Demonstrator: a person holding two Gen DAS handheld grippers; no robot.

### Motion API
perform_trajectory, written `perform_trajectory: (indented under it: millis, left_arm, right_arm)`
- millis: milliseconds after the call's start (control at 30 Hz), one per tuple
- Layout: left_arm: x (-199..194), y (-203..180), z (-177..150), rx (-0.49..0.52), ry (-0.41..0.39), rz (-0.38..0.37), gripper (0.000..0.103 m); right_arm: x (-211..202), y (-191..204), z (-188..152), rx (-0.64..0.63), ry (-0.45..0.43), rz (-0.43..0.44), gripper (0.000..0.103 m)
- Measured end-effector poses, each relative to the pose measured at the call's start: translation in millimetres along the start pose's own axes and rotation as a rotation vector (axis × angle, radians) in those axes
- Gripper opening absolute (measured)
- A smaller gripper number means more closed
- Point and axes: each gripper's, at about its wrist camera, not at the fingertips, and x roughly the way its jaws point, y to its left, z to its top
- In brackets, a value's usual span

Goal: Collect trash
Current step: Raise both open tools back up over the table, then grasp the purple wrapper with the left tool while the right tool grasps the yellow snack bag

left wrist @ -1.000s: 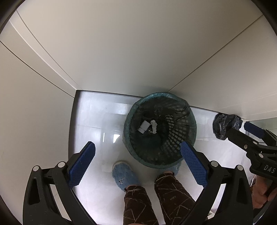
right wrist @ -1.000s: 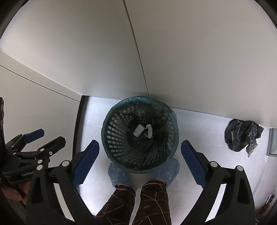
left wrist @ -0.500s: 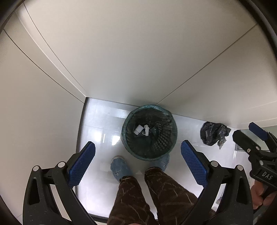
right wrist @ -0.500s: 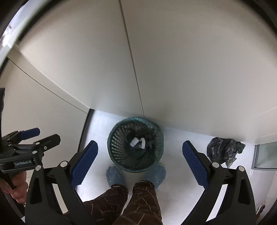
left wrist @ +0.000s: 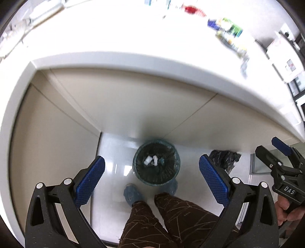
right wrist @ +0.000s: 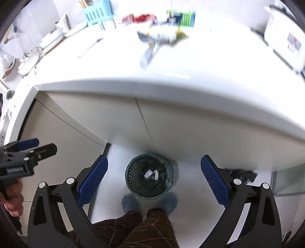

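Note:
A green mesh waste bin [left wrist: 156, 166] [right wrist: 149, 178] with a dark liner stands on the floor far below, white scraps [left wrist: 151, 160] lying inside it. My left gripper [left wrist: 151, 180] is open and empty high above it. My right gripper [right wrist: 154, 180] is open and empty too, also high over the bin. On the white counter [right wrist: 190, 63] lie blurred wrappers and packets [right wrist: 162, 34], and in the left wrist view the packets [left wrist: 228, 32] sit at the far right. Each gripper shows at the edge of the other's view.
A crumpled black bag [left wrist: 225, 157] [right wrist: 241, 174] lies on the floor right of the bin. A person's legs and blue slippers [left wrist: 132, 194] stand just before the bin. A light blue basket [right wrist: 96, 12], a pen [right wrist: 89, 47] and a white box [right wrist: 286, 36] sit on the counter.
Both grippers have risen well away from the bin, which looks smaller now. The counter top with its clutter has come into view. Both stay open.

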Motion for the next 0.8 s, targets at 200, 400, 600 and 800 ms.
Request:
perform_trajectory:
  millis: [200,400,600,800]
  left_arm:
    - [-44.1,-16.8,29.6,0.006,-0.050,0.011,0.097]
    - [-71.7,-33.5,53.4,-0.023,-0.090,0.021,0.097]
    - [-90.0,-40.4,80.3,-0.043,-0.112,0.024,0.097]
    - [-93.1,-48.5,116.3,-0.016,-0.129,0.040,0.097]
  right_arm:
    - [-40.3,-24.1,41.0,-0.001,-0.043,0.045,0.094]
    - [-66.2,-42.2,77.7,-0.025,-0.091,0.057,0.094]
    - [-84.4,-50.7,107.5,-0.021,-0.127,0.061,0.094]
    - [-84.8,-51.0,136.1,-0.006,-0.123,0.046,0.094]
